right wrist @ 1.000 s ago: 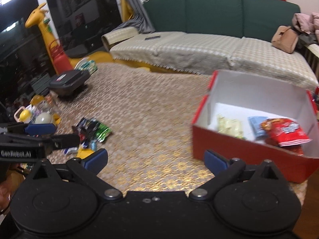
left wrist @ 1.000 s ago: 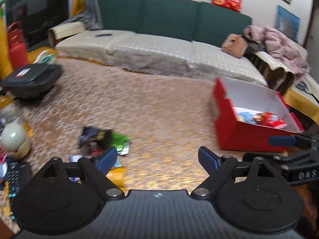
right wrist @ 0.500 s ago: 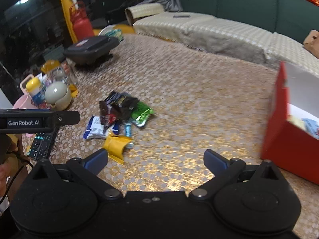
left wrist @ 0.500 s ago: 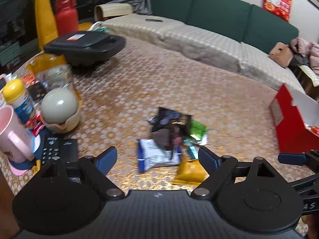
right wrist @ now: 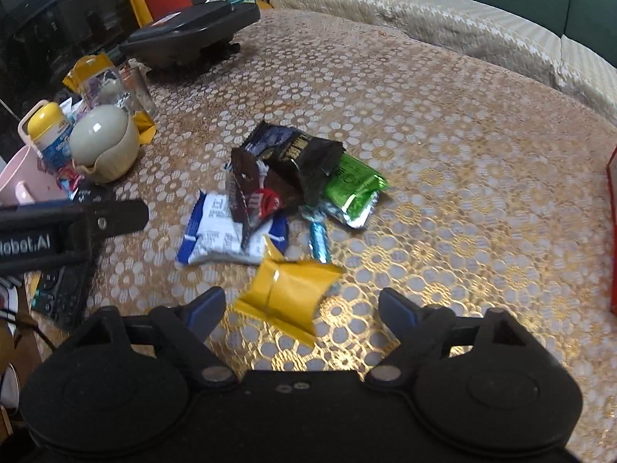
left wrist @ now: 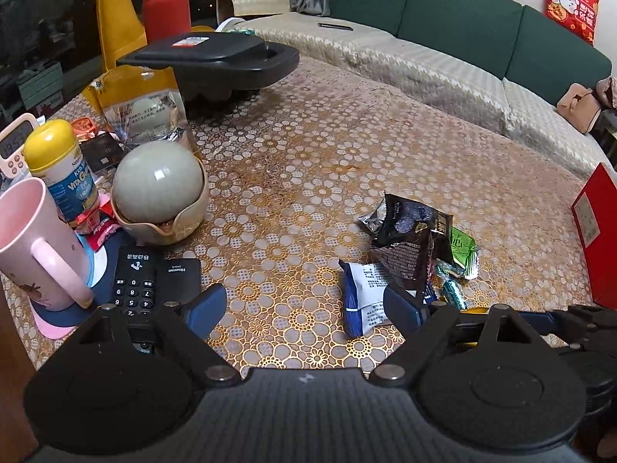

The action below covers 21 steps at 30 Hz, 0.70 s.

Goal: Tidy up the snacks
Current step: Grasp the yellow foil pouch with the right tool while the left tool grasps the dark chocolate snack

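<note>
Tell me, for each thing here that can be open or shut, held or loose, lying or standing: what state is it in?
left gripper: open, empty.
right gripper: open, jaws just closing, yellow packet between them, not pinched.
blue and white packet: sealed, lying flat.
green packet: sealed, lying flat.
black packet: crumpled, on the pile.
pink mug: upright.
yellow-capped bottle: upright, capped.

Table's got a gold floral tablecloth. Left side is cluttered: a pink mug, a yellow-capped vitamin bottle, a grey-green ball sitting in a beige bowl, and a black remote just beside the mug. Further back there's a black appliance, a red flask, and a green sofa.
</note>
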{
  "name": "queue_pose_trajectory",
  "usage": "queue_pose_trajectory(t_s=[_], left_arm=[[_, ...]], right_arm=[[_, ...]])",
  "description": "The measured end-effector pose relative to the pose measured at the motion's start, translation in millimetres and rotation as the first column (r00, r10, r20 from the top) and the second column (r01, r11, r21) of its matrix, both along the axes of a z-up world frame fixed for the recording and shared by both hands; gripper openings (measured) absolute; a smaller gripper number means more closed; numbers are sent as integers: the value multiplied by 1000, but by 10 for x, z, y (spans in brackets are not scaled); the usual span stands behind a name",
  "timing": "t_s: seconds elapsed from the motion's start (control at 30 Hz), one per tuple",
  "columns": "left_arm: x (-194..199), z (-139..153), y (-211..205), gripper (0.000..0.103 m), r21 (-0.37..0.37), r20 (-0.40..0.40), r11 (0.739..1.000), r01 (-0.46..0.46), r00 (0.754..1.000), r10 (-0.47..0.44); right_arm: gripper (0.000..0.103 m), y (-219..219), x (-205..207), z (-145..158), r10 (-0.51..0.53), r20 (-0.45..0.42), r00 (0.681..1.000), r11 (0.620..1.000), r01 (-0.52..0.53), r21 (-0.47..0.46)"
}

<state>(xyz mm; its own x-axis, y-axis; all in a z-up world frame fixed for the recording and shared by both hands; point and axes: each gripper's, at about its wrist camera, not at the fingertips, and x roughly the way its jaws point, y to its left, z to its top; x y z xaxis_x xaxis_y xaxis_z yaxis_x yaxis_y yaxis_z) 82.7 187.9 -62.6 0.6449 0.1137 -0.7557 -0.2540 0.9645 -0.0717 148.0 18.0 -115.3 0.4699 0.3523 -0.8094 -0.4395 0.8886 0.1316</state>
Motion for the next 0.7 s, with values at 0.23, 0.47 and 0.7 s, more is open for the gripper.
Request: queue_pose_trajectory(t_s=[0.23,0.47,0.7], left_arm=[[104,-1,-31,89,-6,6,1000,16,1000,-16],[246,12,-97,89,-25,-2,999,48,999,-48],[480,-39,-311,89,-42,-17,993,108,994,-109]], right_arm=[[60,92,134,-44,-5,-53,999,1000,5,-2],[37,45,146,-11,3,-72,997,1000,-3,-3],[36,-163,150,67,-8,-64,998,1000,9,28]])
